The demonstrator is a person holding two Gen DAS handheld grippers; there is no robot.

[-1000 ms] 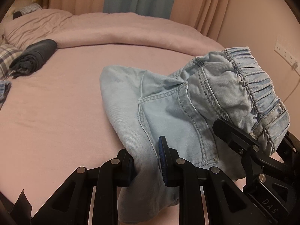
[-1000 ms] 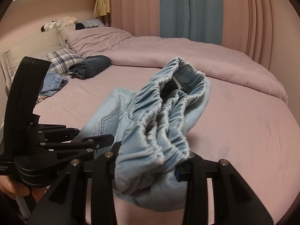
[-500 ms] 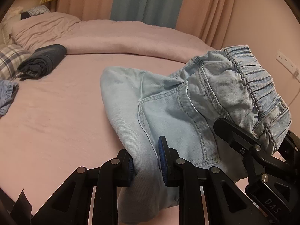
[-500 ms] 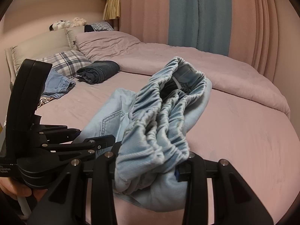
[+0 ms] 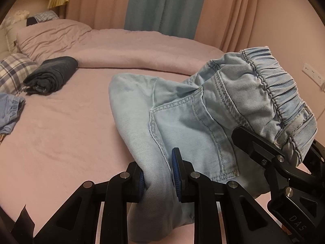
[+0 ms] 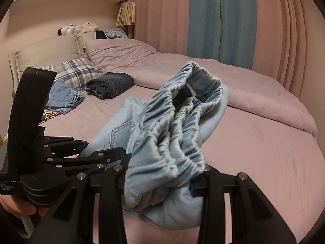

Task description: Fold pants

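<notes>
Nearest: left gripper (image 5: 157, 172) clamped on denim near the pocket; right gripper (image 6: 160, 180) clamped on bunched elastic waistband. Light-blue pants (image 5: 203, 111) held up over pink bed (image 5: 61, 142), far end draped on sheet. Step, prob.: carry w/ both grips. Next: lower flat, align edges. Farther back: dark folded pants (image 5: 50, 75).

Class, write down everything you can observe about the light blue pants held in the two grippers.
The light blue pants look like soft denim, with a gathered elastic waistband, a stitched back pocket and double-stitched seams. They are bunched and folded over. The left gripper pinches a fold of fabric below the pocket; the right gripper clamps the bunched waistband. Their far end seems to rest on the pink bed.
</notes>
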